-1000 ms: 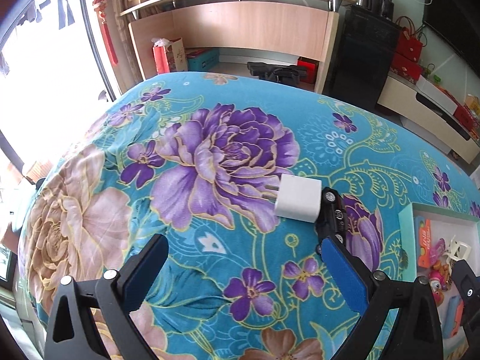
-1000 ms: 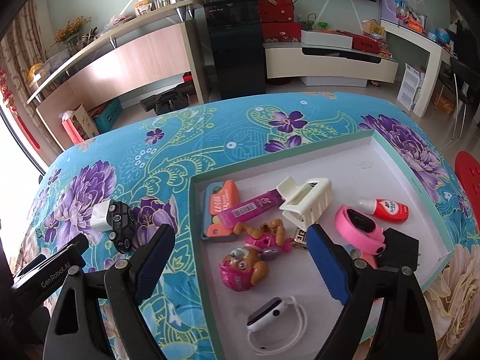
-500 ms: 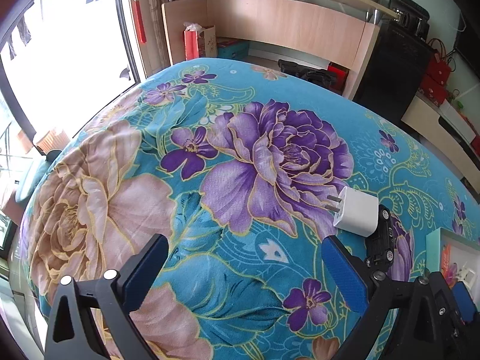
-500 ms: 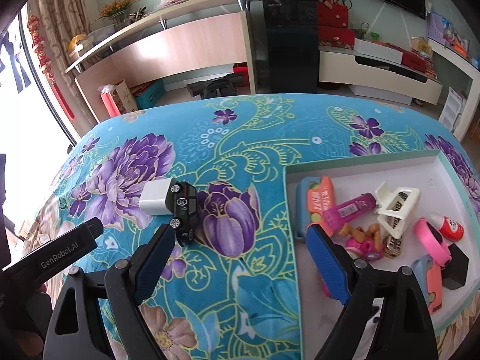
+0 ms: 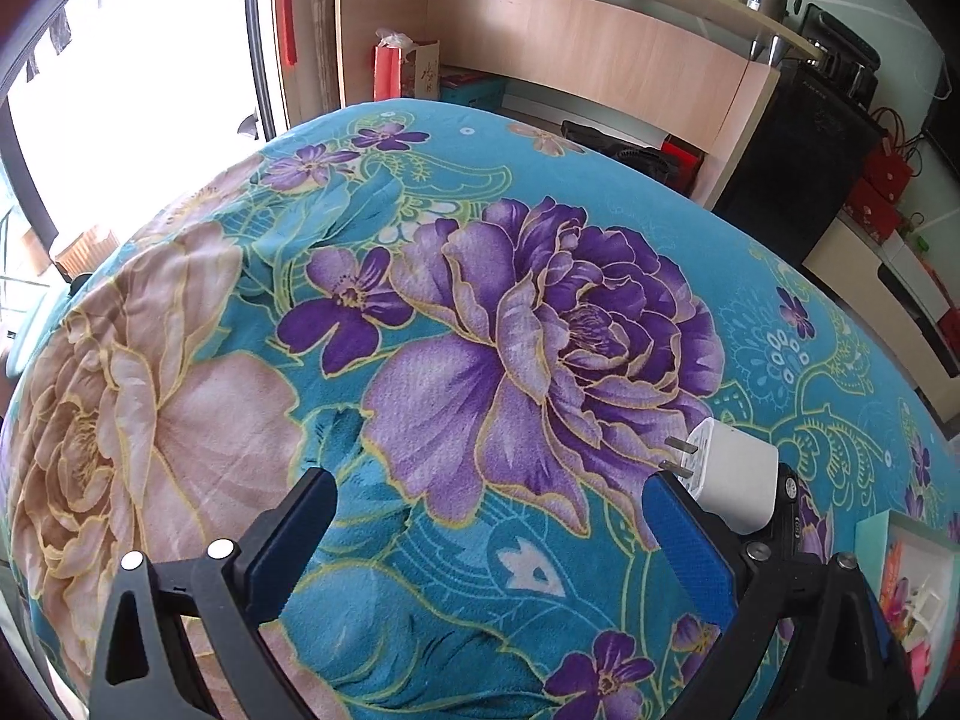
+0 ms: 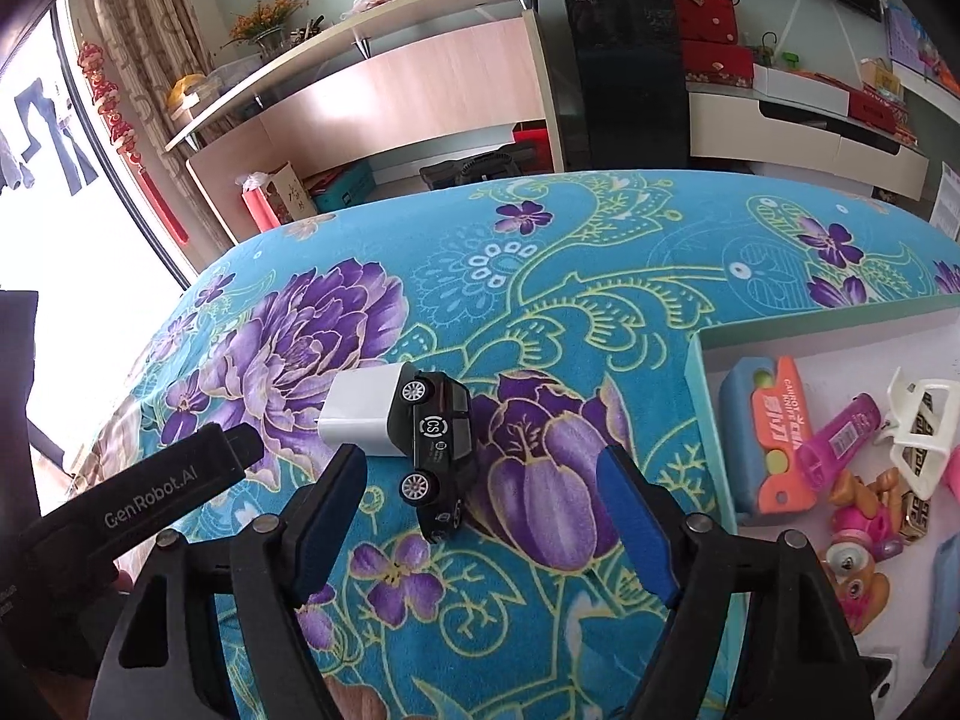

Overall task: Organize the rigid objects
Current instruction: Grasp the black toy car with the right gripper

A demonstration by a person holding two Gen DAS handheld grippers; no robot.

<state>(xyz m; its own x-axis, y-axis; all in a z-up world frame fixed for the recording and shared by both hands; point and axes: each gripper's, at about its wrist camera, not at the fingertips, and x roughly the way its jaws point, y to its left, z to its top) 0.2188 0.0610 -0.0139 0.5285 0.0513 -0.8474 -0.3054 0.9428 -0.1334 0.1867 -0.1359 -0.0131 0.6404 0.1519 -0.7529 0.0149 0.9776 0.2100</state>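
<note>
right tongs (image 6: 480, 498): jaws wide apart, nothing between the pads, hovering over the cloth (image 6: 600, 276).
left tongs (image 5: 489, 525): jaws spread wide, gripping nothing; their black body shows at the right tongs' lower left.
car (image 6: 435, 444): black toy on its side, wheels toward the right tongs, just ahead of their gap and nearer the left finger.
charger (image 6: 360, 414): white, touching the car's far-left side; in the left wrist view it lies just past the right finger, prongs pointing left.
box (image 6: 705, 396): to the right of the right tongs, holding small toys.
</note>
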